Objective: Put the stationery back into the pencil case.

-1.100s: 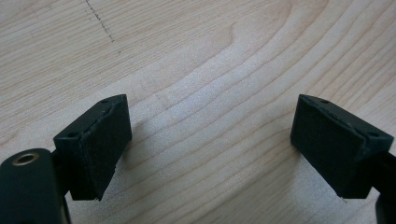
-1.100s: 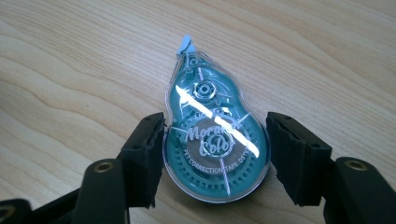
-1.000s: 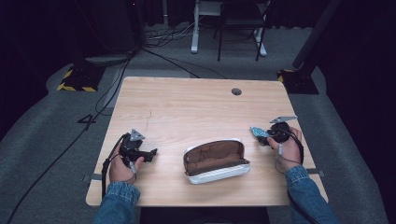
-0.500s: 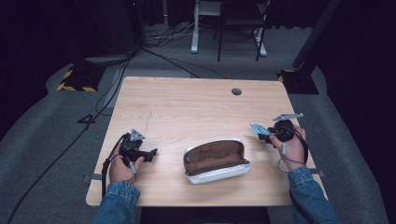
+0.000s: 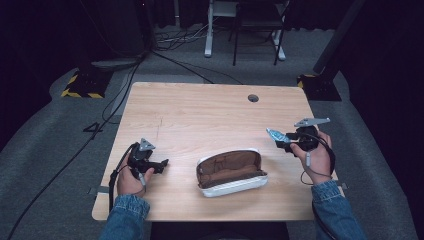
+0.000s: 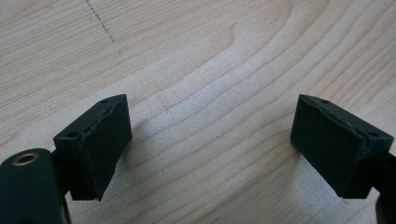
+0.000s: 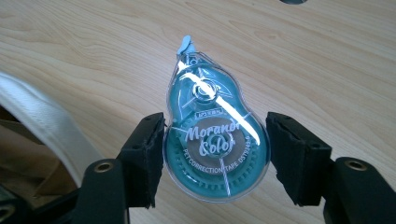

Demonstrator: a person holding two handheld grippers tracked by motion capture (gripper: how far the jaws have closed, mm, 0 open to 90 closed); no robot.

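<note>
A teal correction tape dispenser (image 7: 210, 135) is pinched between the pads of my right gripper (image 7: 215, 158), held above the wooden table (image 5: 210, 115); it also shows as a small teal shape (image 5: 276, 135) at the right gripper (image 5: 285, 140) over the table's right side. An open pencil case (image 5: 231, 172), brown inside with a white shell, lies near the front edge between the hands; its white rim (image 7: 42, 121) shows at the left of the right gripper view. My left gripper (image 5: 159, 165) rests on the table at the front left, jaws wide apart with only bare wood (image 6: 210, 140) between them.
A round cable hole (image 5: 253, 98) sits near the table's far edge. Cables, a yellow-black striped base (image 5: 80, 85) and desk legs (image 5: 220, 30) stand on the grey floor beyond the table.
My right gripper has lifted with the correction tape and drifted slightly to the right. The left gripper and the pencil case have stayed put.
</note>
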